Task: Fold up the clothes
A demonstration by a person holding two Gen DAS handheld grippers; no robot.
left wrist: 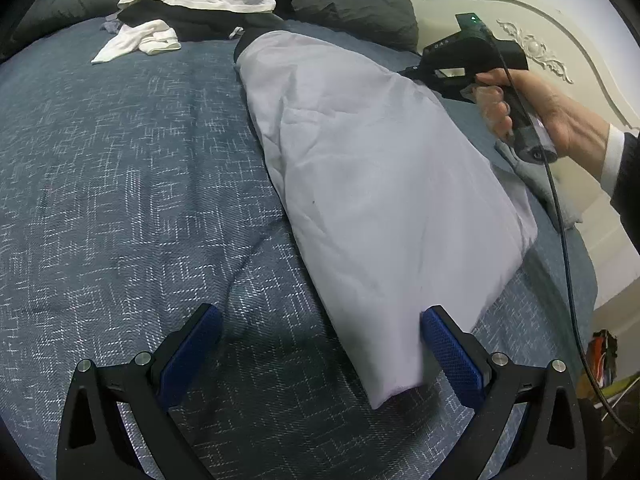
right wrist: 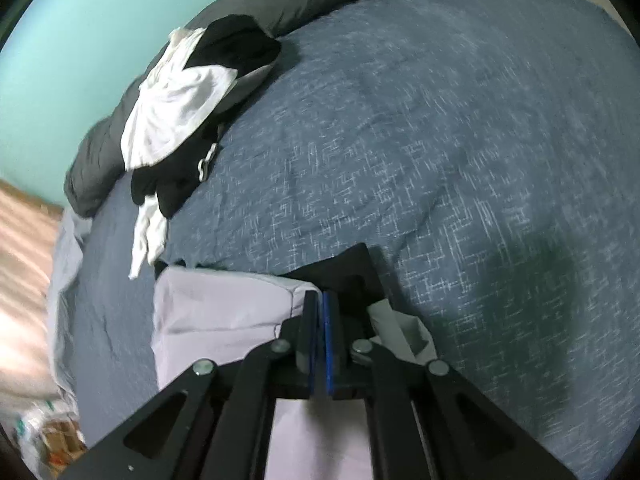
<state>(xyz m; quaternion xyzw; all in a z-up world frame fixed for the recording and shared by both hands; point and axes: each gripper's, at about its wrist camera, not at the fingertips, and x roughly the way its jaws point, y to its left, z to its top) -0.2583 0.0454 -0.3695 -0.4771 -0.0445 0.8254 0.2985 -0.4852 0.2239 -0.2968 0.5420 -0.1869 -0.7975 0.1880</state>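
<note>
Mid-fold on the bed: right gripper jaws pressed together at the pale garment's edge, left gripper jaws spread; next, flatten it.

Home bedroom: bed with blue patterned bedspread filling the frame, dark pillows along the top, cream carved headboard upper right, clothes pile top centre, teal wall upper left.
</note>
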